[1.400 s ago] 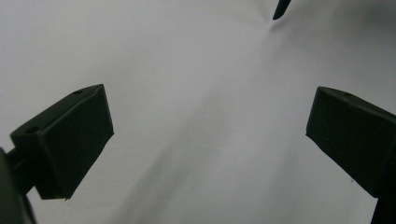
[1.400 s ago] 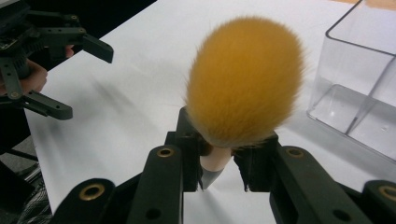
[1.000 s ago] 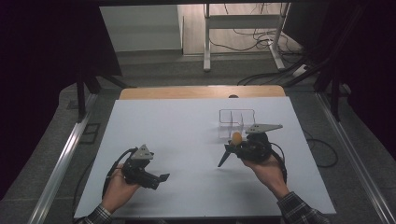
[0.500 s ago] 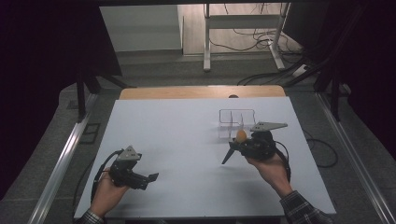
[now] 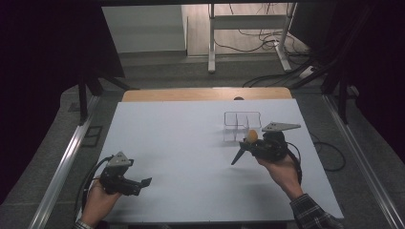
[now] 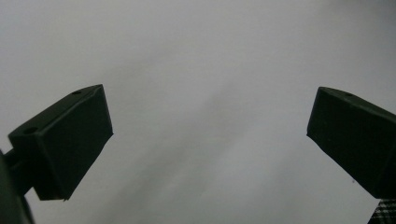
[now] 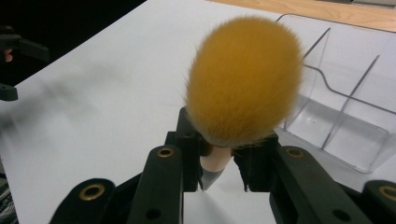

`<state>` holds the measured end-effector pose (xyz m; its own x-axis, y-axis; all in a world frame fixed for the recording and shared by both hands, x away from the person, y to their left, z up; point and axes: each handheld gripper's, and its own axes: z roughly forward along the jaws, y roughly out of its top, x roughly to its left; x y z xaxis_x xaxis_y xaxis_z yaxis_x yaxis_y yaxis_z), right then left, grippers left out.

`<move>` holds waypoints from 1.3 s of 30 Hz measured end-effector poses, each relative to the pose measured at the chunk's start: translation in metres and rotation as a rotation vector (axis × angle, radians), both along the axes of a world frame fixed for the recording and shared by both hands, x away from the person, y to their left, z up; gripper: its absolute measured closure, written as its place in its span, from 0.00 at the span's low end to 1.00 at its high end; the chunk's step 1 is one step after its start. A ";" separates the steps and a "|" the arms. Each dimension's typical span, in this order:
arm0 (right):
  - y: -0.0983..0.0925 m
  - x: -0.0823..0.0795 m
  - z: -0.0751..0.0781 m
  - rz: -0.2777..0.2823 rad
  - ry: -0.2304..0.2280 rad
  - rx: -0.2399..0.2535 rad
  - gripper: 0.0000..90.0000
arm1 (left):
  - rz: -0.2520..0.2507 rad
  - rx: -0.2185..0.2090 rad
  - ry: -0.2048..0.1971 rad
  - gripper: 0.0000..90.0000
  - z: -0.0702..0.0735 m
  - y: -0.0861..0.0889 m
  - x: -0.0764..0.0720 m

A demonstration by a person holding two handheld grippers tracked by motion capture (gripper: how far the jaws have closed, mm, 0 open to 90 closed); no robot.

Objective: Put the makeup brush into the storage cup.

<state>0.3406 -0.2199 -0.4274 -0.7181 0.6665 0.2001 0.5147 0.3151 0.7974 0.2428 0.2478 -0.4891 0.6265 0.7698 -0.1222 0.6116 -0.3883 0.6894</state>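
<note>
Bench (image 5: 191,143): a flat white top, matt and unmarked, seen from above as a broad sheet that widens toward the near edge. A strip of bare pale wood (image 5: 205,94) runs along its far edge, with a small dark spot (image 5: 238,98) at the seam between wood and white. Metal rails flank the bench left and right over grey floor. One item stands directly on the top: a clear plastic organizer (image 5: 242,125), right of centre in the far half, open-topped, with thin see-through walls and inner dividers splitting it into compartments. In the right gripper view the white surface shows through its walls.
</note>
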 end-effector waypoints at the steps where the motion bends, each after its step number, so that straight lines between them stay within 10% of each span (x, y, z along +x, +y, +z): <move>1: -0.001 0.001 0.000 -0.003 -0.004 0.000 0.79 | 0.003 -0.002 -0.001 0.00 0.000 0.001 -0.001; 39: -0.042 0.021 0.019 -0.114 -0.034 0.044 0.79 | 0.114 0.014 0.017 0.00 -0.008 0.041 -0.019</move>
